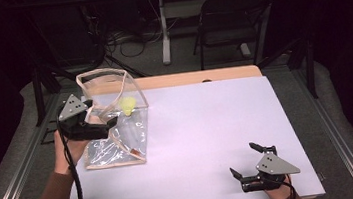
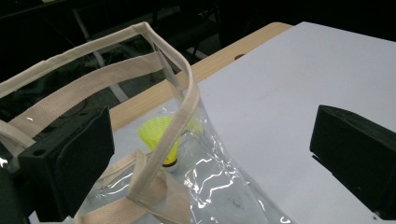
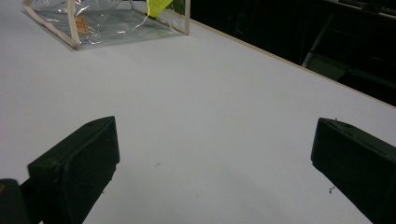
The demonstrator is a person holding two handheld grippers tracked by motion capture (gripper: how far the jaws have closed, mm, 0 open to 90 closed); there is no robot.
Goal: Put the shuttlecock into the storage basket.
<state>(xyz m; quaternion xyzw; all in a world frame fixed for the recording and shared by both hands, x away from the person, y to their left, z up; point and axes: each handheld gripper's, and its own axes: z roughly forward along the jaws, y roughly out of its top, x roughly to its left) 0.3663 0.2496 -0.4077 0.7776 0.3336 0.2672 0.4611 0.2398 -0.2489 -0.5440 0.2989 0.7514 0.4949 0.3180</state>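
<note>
Dark room, pale worktop [image 1: 203, 126]. Clear bag [image 1: 118, 136] at left edge, yellow shuttlecock [image 1: 128, 105] inside. Left gripper [image 1: 97, 119] nearer, wide open, astride bag's cream rim [image 2: 180, 116], holding nothing. Right gripper [image 1: 244, 159] well apart, open, empty.

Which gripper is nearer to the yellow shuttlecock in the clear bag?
Left. The left gripper is at the clear bag beside the shuttlecock; the right gripper rests far across the table.
</note>
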